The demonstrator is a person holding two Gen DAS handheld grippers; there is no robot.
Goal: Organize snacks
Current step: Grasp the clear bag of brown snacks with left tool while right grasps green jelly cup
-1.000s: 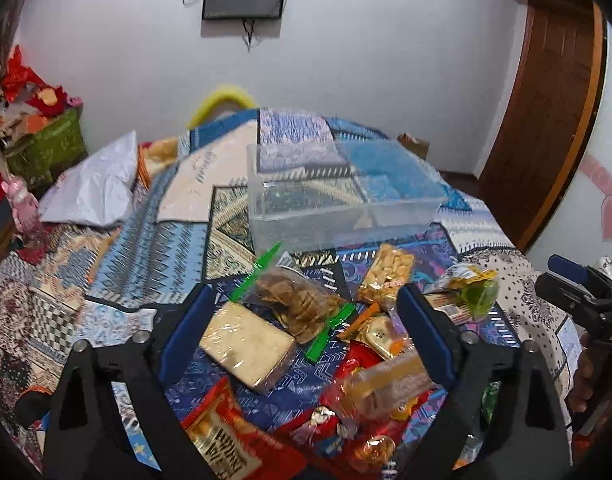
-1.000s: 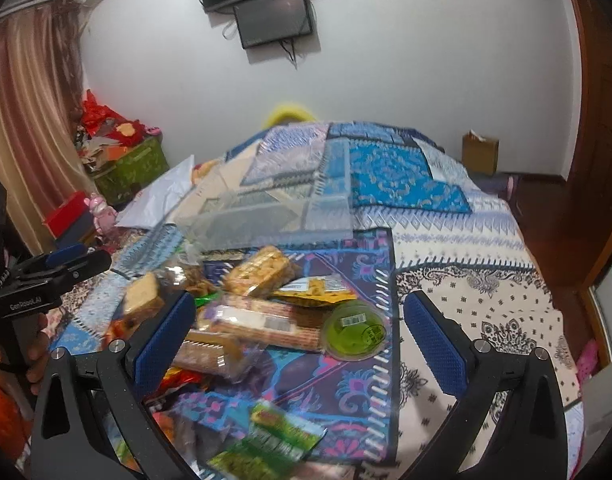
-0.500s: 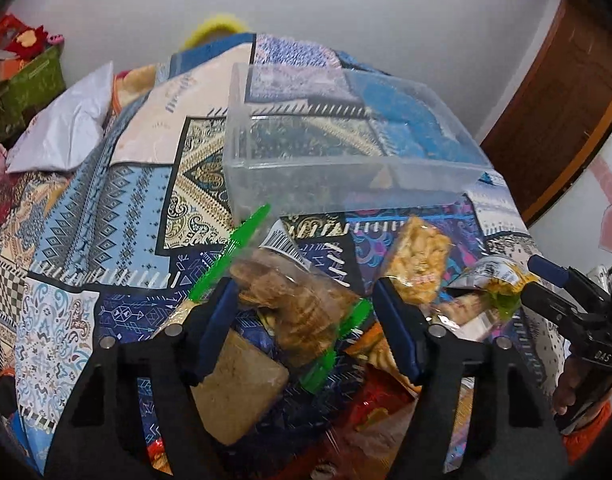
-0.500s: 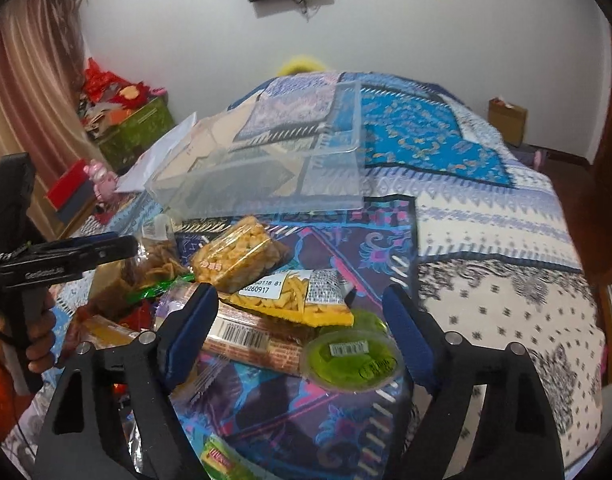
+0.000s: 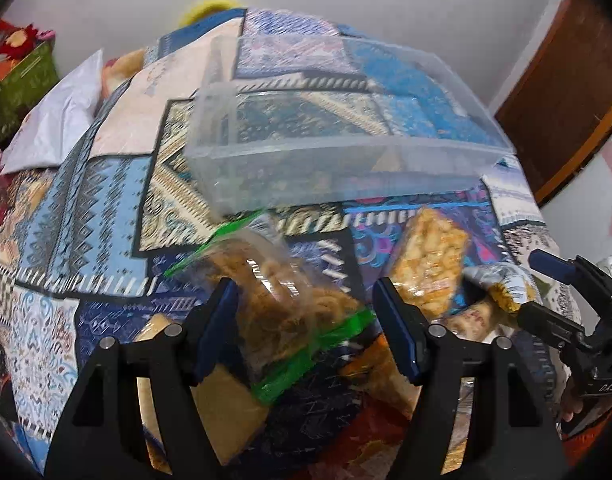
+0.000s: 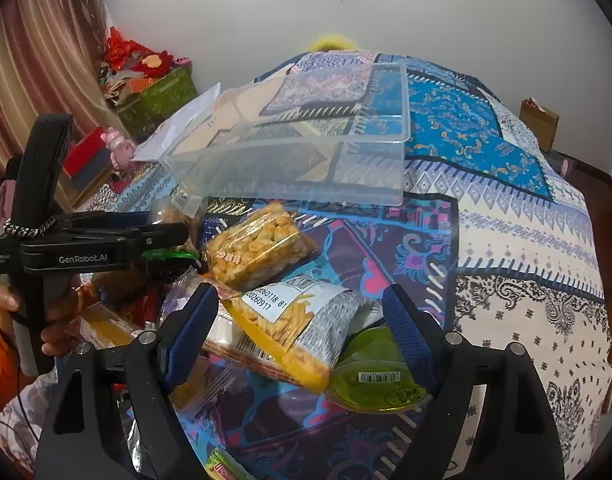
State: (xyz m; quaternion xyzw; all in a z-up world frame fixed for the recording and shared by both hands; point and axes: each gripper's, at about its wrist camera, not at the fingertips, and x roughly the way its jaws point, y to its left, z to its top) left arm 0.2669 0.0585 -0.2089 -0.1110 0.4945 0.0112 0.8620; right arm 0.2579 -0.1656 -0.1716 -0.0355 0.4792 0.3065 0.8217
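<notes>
A patterned bedcover (image 6: 526, 240) (blue patchwork) carries a clear bin (image 6: 306, 160) and snacks, below a white wall (image 6: 426, 8). The left gripper (image 5: 306, 312) and right gripper (image 6: 302, 312) both have jaws open, gripping nothing.

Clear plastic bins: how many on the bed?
1. The clear plastic bin sits on the patterned bedspread, just beyond the snack pile. Nothing seen inside it; no other bins visible.

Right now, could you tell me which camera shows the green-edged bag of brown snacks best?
The left wrist view: the green-edged bag lies between that gripper's open fingers. In the right wrist view, the left gripper hides most of it.
</notes>
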